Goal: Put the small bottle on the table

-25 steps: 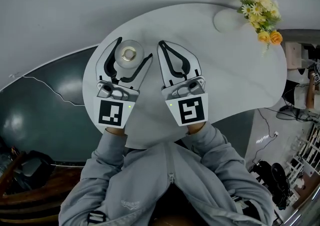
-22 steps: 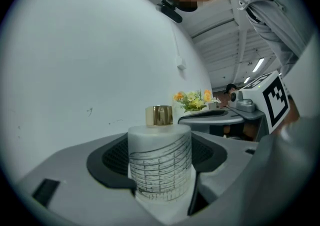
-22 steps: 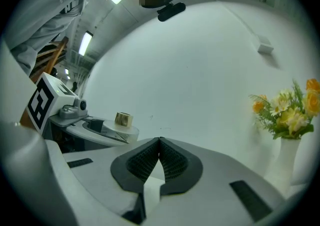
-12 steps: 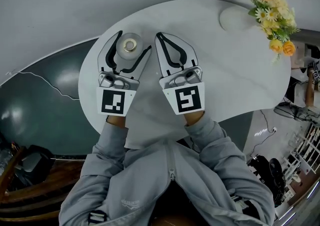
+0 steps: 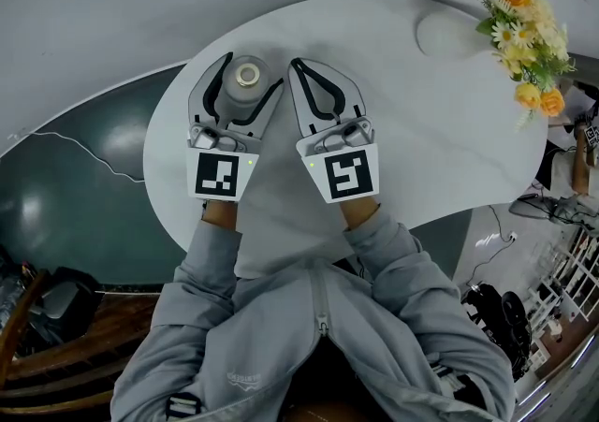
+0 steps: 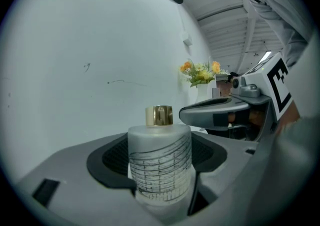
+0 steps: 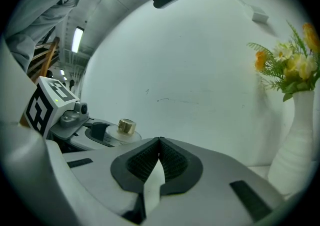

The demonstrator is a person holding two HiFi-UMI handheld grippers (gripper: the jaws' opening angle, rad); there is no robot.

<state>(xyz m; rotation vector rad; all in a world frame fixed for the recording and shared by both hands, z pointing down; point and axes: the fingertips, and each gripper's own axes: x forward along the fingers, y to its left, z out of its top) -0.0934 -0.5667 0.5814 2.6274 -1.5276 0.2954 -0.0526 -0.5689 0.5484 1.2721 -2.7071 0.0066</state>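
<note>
The small frosted bottle (image 5: 248, 83) with a gold cap stands upright between the jaws of my left gripper (image 5: 251, 72), over the left part of the white table (image 5: 421, 130). In the left gripper view both pads press on the bottle (image 6: 160, 165). Whether its base touches the table is hidden. My right gripper (image 5: 298, 65) lies just to the right of it, jaws together and nothing in them. In the right gripper view the tips (image 7: 159, 141) meet, and the bottle's cap (image 7: 126, 126) shows at the left.
A white vase (image 5: 449, 32) of yellow and orange flowers (image 5: 529, 27) stands at the table's far right; the right gripper view shows the vase (image 7: 297, 140) close by. A grey wall lies beyond the table. A dark floor and a cable lie to the left.
Both grippers have moved a little farther across the table, the left one carrying the bottle and turning straighter. The right gripper stays shut beside it.
</note>
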